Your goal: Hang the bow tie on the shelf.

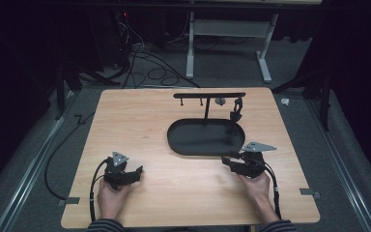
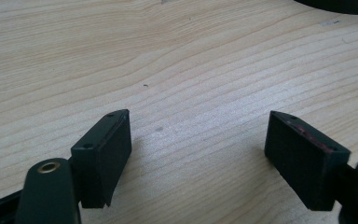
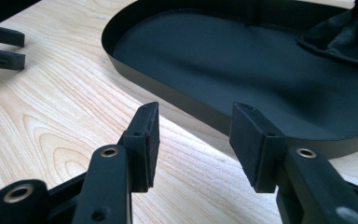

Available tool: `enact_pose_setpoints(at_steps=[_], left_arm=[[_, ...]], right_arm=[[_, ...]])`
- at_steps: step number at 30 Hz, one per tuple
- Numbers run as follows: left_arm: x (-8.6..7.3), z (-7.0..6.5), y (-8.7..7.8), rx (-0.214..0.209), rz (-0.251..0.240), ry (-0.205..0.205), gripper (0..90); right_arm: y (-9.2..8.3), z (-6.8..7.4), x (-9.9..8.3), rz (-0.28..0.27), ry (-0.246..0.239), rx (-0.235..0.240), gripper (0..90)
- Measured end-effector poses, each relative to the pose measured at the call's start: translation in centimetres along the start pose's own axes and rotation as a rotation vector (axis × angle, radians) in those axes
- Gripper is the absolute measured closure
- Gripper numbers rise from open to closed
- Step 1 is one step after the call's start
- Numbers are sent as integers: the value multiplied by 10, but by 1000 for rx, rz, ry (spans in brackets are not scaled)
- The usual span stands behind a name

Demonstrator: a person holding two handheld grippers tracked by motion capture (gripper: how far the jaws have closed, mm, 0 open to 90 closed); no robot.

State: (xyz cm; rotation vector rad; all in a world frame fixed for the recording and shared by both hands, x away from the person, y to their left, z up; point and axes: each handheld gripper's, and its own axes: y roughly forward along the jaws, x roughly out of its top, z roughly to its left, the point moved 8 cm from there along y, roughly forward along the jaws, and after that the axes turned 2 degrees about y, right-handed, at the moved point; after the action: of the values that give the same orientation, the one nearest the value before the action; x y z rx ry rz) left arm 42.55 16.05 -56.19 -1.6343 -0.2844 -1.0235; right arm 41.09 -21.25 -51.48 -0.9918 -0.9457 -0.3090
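A black oval tray (image 1: 183, 145) lies right of the table's middle, and a thin T-shaped rack (image 1: 209, 95) rises from it. From the rack's bar hang a small grey piece (image 1: 220, 101) and a dark soft item (image 1: 236, 111) that reaches down into the tray. My left gripper (image 1: 136, 173) rests near the front left, its jaws open over bare wood (image 2: 198, 140). At the tray's near rim (image 3: 177, 100), my right gripper (image 1: 226, 162) is also open with nothing between its jaws (image 3: 196, 126). In the right gripper view the dark item (image 3: 345, 37) lies at the tray's far end.
The wooden table (image 1: 140, 121) has tape marks near its front corners (image 1: 72, 200) (image 1: 309, 193). The left gripper's jaws (image 3: 2, 46) show far off in the right gripper view. Cables (image 1: 149, 67) and a white desk frame (image 1: 222, 29) stand on the floor behind the table.
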Motion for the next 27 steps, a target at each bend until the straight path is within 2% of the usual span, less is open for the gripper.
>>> enact_pose_setpoints(at_steps=[8,10,12,19,24,27], left_arm=[[0,0,0,1,-1,0,233],[0,0,0,1,-1,0,233],[0,0,0,1,-1,0,234],[0,0,0,1,-1,0,234],[0,0,0,1,-1,0,233],[0,0,0,1,-1,-1,234]], right_arm=[[5,1,-5,14,0,-12,541],[4,1,-6,24,-34,-40,541],[4,3,-7,31,-54,-48,539],[8,2,-13,46,-48,-60,538],[14,6,-15,63,-114,-106,537],[18,7,-18,76,-122,-113,536]])
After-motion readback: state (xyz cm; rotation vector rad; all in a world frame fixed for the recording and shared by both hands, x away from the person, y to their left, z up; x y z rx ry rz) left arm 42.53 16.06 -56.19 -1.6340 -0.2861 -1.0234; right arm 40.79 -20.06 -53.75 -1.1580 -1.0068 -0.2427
